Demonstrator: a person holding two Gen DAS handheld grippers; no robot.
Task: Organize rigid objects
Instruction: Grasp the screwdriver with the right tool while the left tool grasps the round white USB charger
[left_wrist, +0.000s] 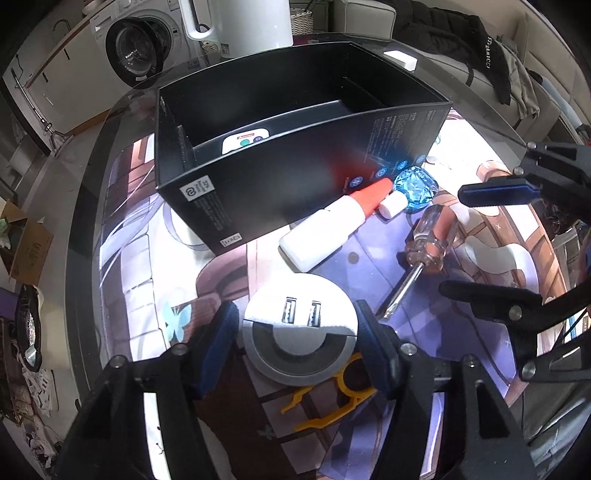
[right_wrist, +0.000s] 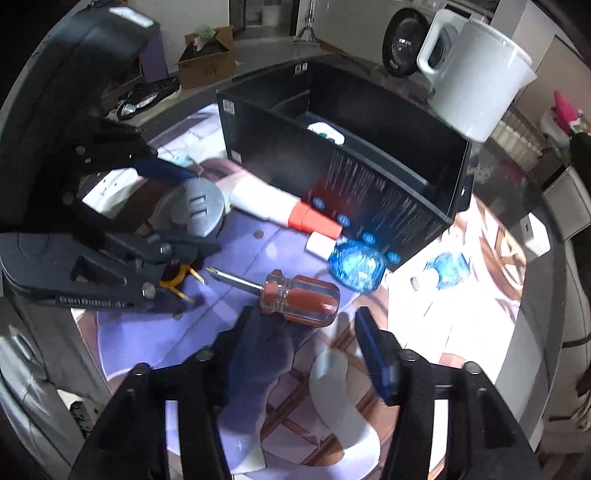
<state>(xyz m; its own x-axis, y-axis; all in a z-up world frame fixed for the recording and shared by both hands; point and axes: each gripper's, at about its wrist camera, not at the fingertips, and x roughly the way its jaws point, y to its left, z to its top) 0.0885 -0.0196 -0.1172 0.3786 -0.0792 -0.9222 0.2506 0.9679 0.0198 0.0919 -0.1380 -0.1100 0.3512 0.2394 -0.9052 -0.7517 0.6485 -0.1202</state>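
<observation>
Gripping the round USB hub (left_wrist: 299, 332) in my left hand-held gripper (left_wrist: 297, 332), box (left_wrist: 258, 192) ahead.
My right hand-held gripper (right_wrist: 306, 347) hangs wide over the counter's screwdriver (right_wrist: 295, 297); next I judge lift, then box it.

Washing machine (left_wrist: 138, 44) behind the table (left_wrist: 85, 206), white jug (right_wrist: 476, 70) on the far edge, cardboard box (right_wrist: 207, 61) on the floor, dark jacket (left_wrist: 454, 40) on a sofa (left_wrist: 369, 14).
</observation>
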